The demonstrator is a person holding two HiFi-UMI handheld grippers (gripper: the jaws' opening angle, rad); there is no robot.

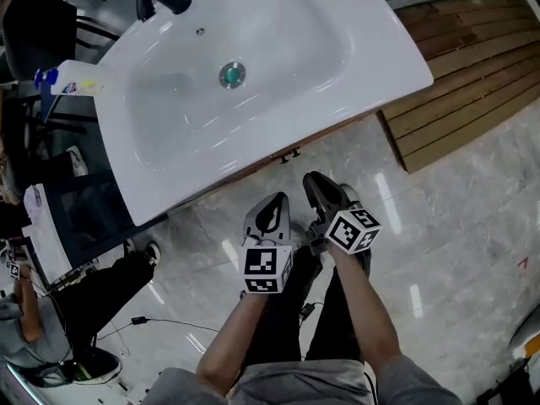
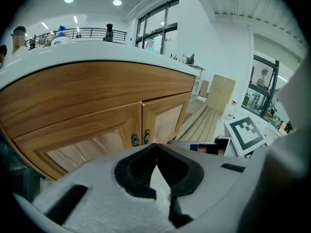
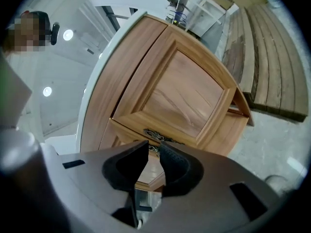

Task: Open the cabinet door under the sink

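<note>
The cabinet door sits directly under the sink. It is a framed wood-grain panel in the curved front, flush beside its twin at a centre seam where small ornate metal handles hang. Out from the sink's front edge lies open, glossy marbled floor, with slatted wood decking at the sink's right. There the left gripper has its fingers closed tip to tip on nothing, and the right gripper beside it has its fingers narrowly parted, short of a handle.
</note>
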